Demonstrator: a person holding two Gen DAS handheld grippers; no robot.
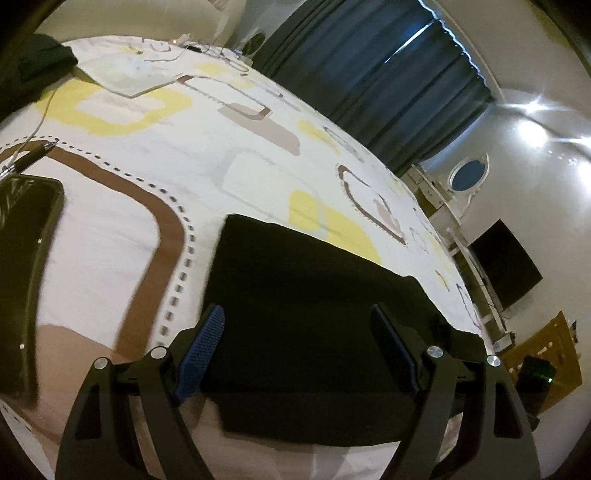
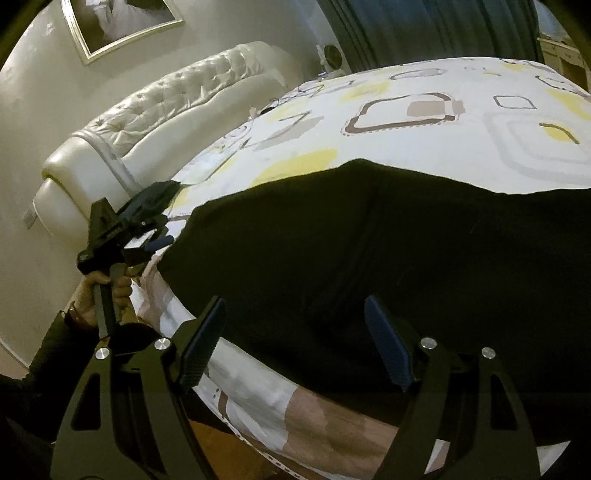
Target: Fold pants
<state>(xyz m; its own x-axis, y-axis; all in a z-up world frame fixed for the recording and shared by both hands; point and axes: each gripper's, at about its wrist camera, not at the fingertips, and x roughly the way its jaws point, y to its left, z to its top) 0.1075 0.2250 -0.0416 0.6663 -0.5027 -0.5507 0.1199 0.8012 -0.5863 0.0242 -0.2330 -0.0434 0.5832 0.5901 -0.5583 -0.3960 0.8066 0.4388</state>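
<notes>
Pants (image 2: pixel 388 236), black, lie flat on the bed (image 2: pixel 424 122), near its front edge, over a white sheet with yellow, brown and grey shapes. Right wrist view shows them wide, filling most of the lower frame; left wrist view shows only one end of the pants (image 1: pixel 314 317) as a dark rectangle, edges straight.

Headboard (image 2: pixel 155 125), white and tufted, appears only in the right view, with a framed picture (image 2: pixel 118 22) on the wall above. Dark blue curtain (image 1: pixel 388 74) shows in both views. Only the left view shows a black screen (image 1: pixel 506 273) by the wall, a dark phone (image 1: pixel 26 266) lying on the sheet at far left, and a pen (image 1: pixel 33 155) just beyond it.

Right gripper (image 2: pixel 295 339): jaws wide apart, holding nothing, hovering over the near edge of the pants. Left gripper (image 1: pixel 299 343): jaws also wide apart, empty, above the near edge of the cloth. In the right view the left gripper (image 2: pixel 157 240) sits just beside the left end of the pants, held by the person's left hand (image 2: pixel 99 295). Whether either gripper touches the cloth can't be told.
</notes>
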